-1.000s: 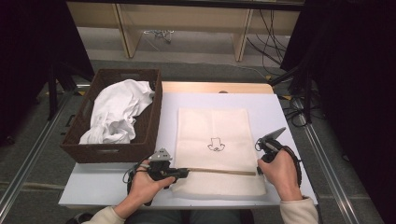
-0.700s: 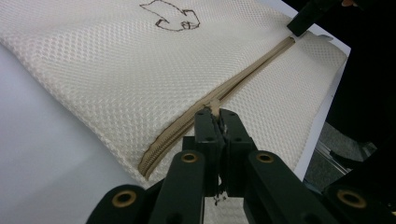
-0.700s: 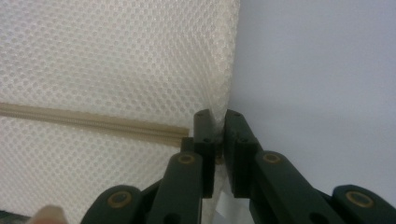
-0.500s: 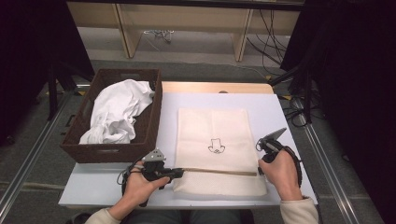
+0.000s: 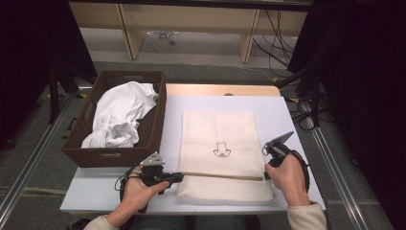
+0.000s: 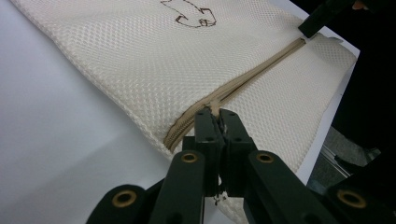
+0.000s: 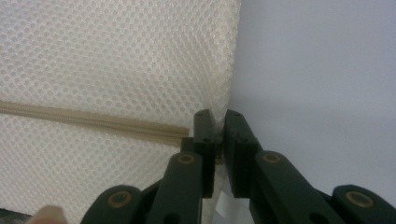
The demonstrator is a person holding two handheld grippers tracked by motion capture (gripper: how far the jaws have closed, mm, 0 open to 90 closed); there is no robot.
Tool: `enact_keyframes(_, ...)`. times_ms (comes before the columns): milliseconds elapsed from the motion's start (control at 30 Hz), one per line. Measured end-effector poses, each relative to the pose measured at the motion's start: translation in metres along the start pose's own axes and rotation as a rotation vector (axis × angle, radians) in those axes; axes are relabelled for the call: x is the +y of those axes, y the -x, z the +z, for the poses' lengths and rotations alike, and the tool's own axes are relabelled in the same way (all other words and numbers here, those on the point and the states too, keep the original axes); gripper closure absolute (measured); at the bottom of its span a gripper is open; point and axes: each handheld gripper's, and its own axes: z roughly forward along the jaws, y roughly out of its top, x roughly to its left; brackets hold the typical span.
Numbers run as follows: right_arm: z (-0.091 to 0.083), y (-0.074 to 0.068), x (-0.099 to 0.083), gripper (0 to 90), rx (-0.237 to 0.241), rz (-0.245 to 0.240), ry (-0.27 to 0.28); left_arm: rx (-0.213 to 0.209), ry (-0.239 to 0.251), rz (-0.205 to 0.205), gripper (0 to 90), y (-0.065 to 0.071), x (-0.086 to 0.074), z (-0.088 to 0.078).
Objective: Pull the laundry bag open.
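White table (image 5: 297,115): mesh bag (image 5: 218,134) pinched between both grippers' fingers (image 6: 208,126).

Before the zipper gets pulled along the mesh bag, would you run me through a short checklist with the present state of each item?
1. Left gripper shut at the zipper's near end: ok; whether it pinches the slider itself: cannot tell.
2. Right gripper shut on the mesh bag's edge, by the zipper's far end: ok.
3. Bag lying flat on the table, no folds across the zipper line: ok.
4. Zipper path between the two grippers free of other things: ok.
5. White laundry resting in the brown basket, apart from the bag: ok.
6. Zipper already partly open: cannot tell.
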Motion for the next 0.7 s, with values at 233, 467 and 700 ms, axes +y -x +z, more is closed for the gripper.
enact_keyframes(233, 0.0, 0.0, -0.001, 85.4, -0.008, 0.014, 0.01, 0.006, 0.007, -0.018, 87.0, -0.004, -0.002, -0.005)
enact_keyframes(467, 0.001, 0.0, 0.0, 85.4, 0.003, 0.015, -0.001, 0.011, 0.016, -0.026, 87.0, -0.007, -0.003, -0.009)
enact_keyframes(700, 0.002, 0.0, -0.001, 85.4, 0.004, 0.02, 0.002, 0.02, 0.009, -0.031, 87.0, -0.01, -0.006, -0.013)
